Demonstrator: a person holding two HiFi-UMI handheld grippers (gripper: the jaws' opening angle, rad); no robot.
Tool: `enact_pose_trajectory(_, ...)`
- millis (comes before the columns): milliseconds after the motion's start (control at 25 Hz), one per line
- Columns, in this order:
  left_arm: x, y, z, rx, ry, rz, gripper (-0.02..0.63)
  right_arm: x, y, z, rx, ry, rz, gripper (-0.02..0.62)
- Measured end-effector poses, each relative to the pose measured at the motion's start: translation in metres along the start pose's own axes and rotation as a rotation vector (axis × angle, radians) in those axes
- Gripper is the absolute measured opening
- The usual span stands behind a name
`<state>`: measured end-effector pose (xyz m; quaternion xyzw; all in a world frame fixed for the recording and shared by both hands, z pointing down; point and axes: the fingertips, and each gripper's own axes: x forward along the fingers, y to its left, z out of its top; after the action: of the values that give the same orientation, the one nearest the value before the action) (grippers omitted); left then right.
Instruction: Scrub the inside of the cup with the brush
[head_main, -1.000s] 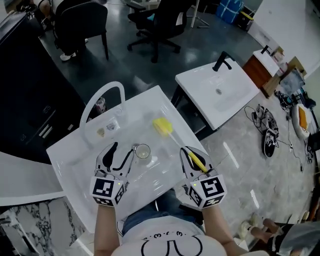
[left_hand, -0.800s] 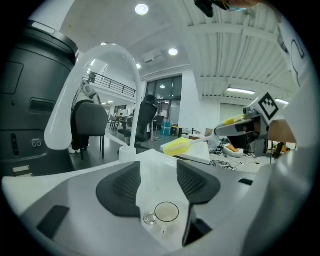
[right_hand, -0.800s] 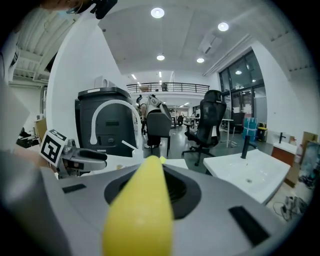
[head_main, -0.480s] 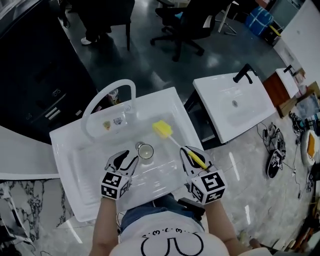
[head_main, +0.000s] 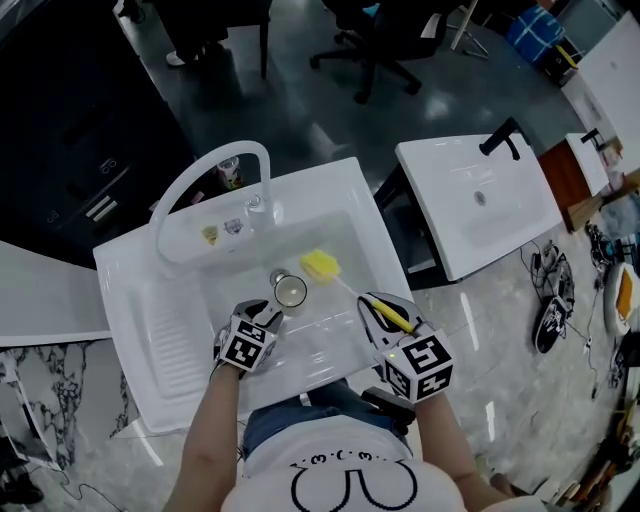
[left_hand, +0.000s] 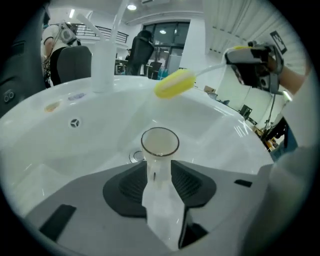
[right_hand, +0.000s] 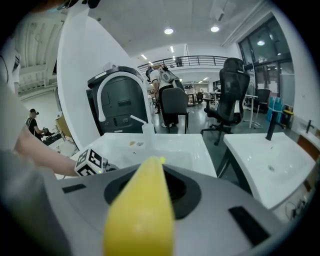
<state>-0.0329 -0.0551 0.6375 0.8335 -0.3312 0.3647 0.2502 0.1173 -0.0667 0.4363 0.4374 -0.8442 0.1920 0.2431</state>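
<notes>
- The cup (head_main: 290, 291) is seen upright on the floor of the sink (head_main: 165, 335), about mid-basin and just beside the drain (left_hand: 135, 157).
- The left gripper (head_main: 266, 314) is being closed on the cup. The cup is seen between its jaws, and the pads (left_hand: 186, 181) appear to lie against its wall on both sides.
- The brush (head_main: 345, 286) is clamped by its yellow handle in the right gripper (head_main: 378, 312). Its head is held in the air near the cup's rim on the right and clear of it.
- Open basin floor is left behind and to the left of the cup, and the basin walls are well apart from it.
- The faucet (left_hand: 102, 62) is set on the back rim at the left, well apart from cup and brush.
- Both grippers are held over the near edge of the basin, with a gap between them.
- A second sink (head_main: 480, 200) is set to the right, apart from the first.
- In the right gripper view the jaw gap is covered by the blurred handle, and the cup cannot be seen there.
- The cup's base is hidden between the left jaws, and its clear wall is hard to make out against the white basin.
- The person is cut off at the lower edge of the head view.
</notes>
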Motion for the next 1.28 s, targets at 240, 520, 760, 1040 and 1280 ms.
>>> enact_pose_trajectory(240, 0.018, 0.005, -0.012, 0.016, 0.047, 0.015, 0.132, -0.001, -0.006, 0.002, -0.005, 0.0, -0.014, 0.044)
enact_pose_trajectory(520, 0.028, 0.006, -0.013, 0.062, 0.063, 0.022, 0.084, 0.003, -0.002, -0.001, -0.016, 0.022, -0.003, 0.044)
enact_pose_trajectory(760, 0.026, 0.004, -0.013, 0.131, 0.094, 0.017, 0.072, 0.006, 0.005, -0.002, -0.042, 0.059, 0.055, 0.044)
enact_pose_trajectory(1040, 0.016, 0.001, -0.002, 0.169, 0.093, 0.051, 0.069, 0.015, 0.014, -0.008, -0.081, 0.206, 0.23, 0.044)
enact_pose_trajectory(1280, 0.014, -0.005, 0.009, 0.255, 0.117, 0.1, 0.068, 0.032, 0.013, -0.022, -0.153, 0.344, 0.351, 0.044)
